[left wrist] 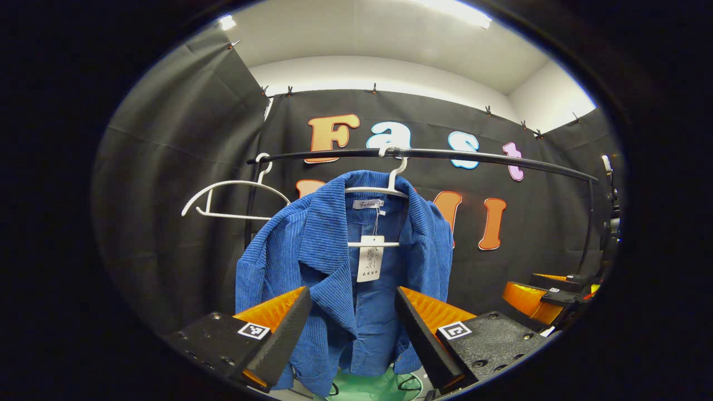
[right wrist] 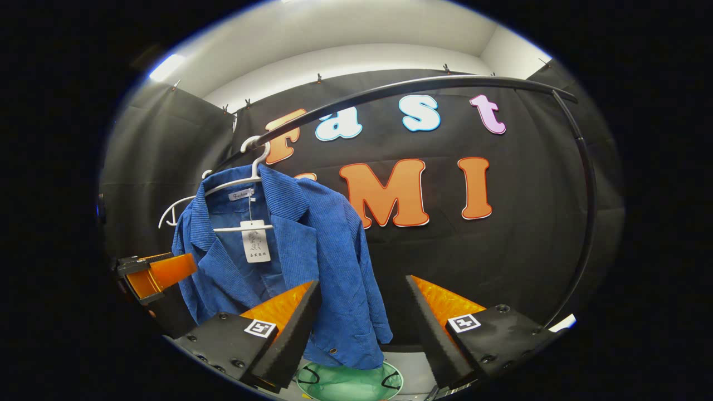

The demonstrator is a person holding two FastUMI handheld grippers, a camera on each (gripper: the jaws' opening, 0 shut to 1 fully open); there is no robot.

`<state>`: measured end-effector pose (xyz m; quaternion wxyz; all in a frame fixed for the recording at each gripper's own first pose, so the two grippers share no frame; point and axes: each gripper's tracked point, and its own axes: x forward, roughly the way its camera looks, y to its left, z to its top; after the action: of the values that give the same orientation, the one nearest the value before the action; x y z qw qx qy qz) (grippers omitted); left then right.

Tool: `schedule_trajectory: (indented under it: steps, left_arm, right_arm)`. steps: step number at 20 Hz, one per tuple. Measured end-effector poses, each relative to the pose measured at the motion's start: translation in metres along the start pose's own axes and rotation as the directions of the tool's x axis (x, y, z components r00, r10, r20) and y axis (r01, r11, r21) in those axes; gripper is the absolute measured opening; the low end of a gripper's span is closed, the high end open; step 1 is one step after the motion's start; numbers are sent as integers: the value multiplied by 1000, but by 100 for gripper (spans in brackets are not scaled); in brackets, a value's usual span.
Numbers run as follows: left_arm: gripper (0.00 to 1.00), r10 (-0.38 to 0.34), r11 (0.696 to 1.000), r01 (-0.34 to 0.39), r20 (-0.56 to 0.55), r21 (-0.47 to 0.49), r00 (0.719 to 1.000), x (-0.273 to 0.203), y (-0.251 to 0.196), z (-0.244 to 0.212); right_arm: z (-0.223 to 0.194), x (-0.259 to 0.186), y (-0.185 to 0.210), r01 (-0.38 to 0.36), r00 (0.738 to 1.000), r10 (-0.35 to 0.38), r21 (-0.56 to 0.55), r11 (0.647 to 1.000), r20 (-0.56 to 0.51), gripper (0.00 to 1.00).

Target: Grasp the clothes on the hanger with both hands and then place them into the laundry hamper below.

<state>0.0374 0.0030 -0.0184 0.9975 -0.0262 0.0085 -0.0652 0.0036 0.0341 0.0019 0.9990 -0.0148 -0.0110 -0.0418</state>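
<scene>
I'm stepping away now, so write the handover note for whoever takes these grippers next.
Left gripper: open, holding nothing, pointed at the front of the blue jacket.
Right gripper: open, holding nothing, off the jacket's sleeve side.
The jacket hangs on a white hanger on the black rail; an empty white hanger hangs beside it. The green hamper sits below.
Done: approach only.
Left: grasp the jacket with both grippers, lift it off, lower it into the hamper.

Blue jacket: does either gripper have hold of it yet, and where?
Nothing is held. Both the left gripper and right gripper are open, short of the blue jacket on its white hanger.
</scene>
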Motion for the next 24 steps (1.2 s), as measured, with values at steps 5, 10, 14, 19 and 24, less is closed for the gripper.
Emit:
schedule_trajectory:
  steps: [5,10,14,19,24]
  left_arm:
    - [92,-10,1000,10,12,-14,1000,-2,11,3]
    - [92,-9,997,10,16,-70,1000,-3,17,5]
    - [95,35,997,-35,9,-67,999,-2,28,3]
    - [95,68,996,-69,-8,-51,998,-3,38,-4]
    - [95,100,993,-101,-28,-53,995,-2,43,-11]
  right_arm:
    - [3,4,25,-11,1000,11,14,1000,15,97]
    - [-1,24,57,-80,997,80,21,997,-7,97]
    - [-1,52,81,-132,991,132,-3,991,-12,89]
    - [-2,85,103,-167,986,167,-44,985,-3,89]
    - [-5,116,113,-193,981,193,-31,981,-8,77]
